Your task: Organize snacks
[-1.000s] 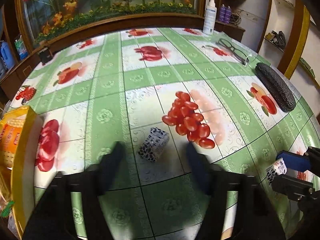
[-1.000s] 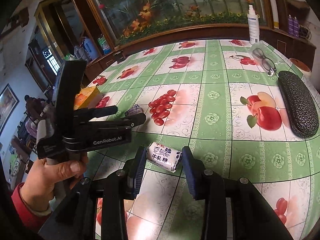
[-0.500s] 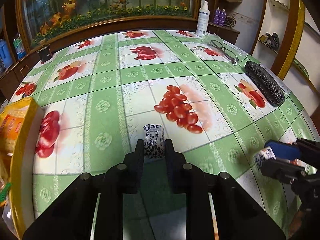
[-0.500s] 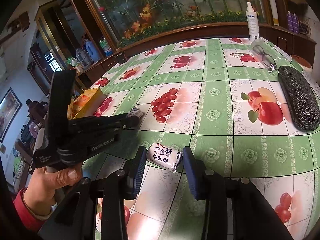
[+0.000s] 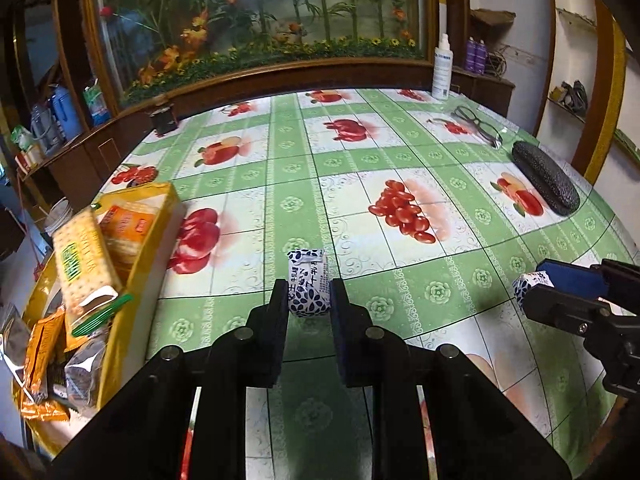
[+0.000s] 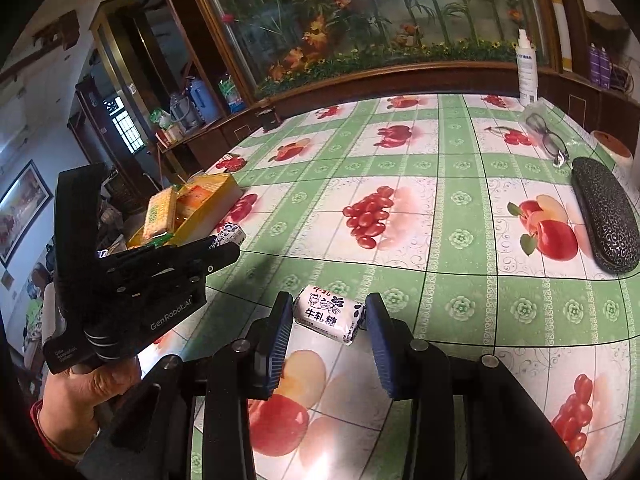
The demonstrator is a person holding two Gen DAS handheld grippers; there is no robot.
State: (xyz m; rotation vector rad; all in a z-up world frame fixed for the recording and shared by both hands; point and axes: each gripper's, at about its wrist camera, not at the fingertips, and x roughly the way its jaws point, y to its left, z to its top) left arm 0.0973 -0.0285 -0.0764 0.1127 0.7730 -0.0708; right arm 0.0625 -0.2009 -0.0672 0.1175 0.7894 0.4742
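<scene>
**Between both sets of jaws: two small wrapped candies**

Nearest each camera, a candy sat pinched between dark pads. The left gripper [image 5: 309, 300] was clenched on a candy [image 5: 307, 286] wrapped in white paper with a blue leaf print, its length running along the fingers so that the pads pressed its long sides. It appeared to be clear of the bench [image 5: 400, 160], though the wrist view alone could not settle that. The right gripper [image 6: 326, 322] held a second candy [image 6: 330, 314] crosswise, and its blue ribbed pads [image 6: 280, 332] bore on the twisted ends of the wrapper. From the left view that same piece poked out of the right jaws at the picture's edge.

Both pieces looked very light, and probably soft under the paper, so a modest squeeze should be enough; a hard one could dent them. The glossy wrapper might slip, and the crimped ends give way easily, so the end-on grip looked the less secure. Taking hold across the firm middle of the block seemed the safer choice.

Just beyond the left jaws, to the left, stood a yellow box [image 5: 154, 224] at the bench's edge, already holding cracker packs [image 5: 84, 264] and other packets. It looked the likely place for the candies.

Farther off, on the fruit-print cloth, lay a dark glasses case [image 5: 546, 178], a pair of spectacles [image 5: 478, 124] and a white spray bottle [image 5: 442, 68] near the far rim.
</scene>
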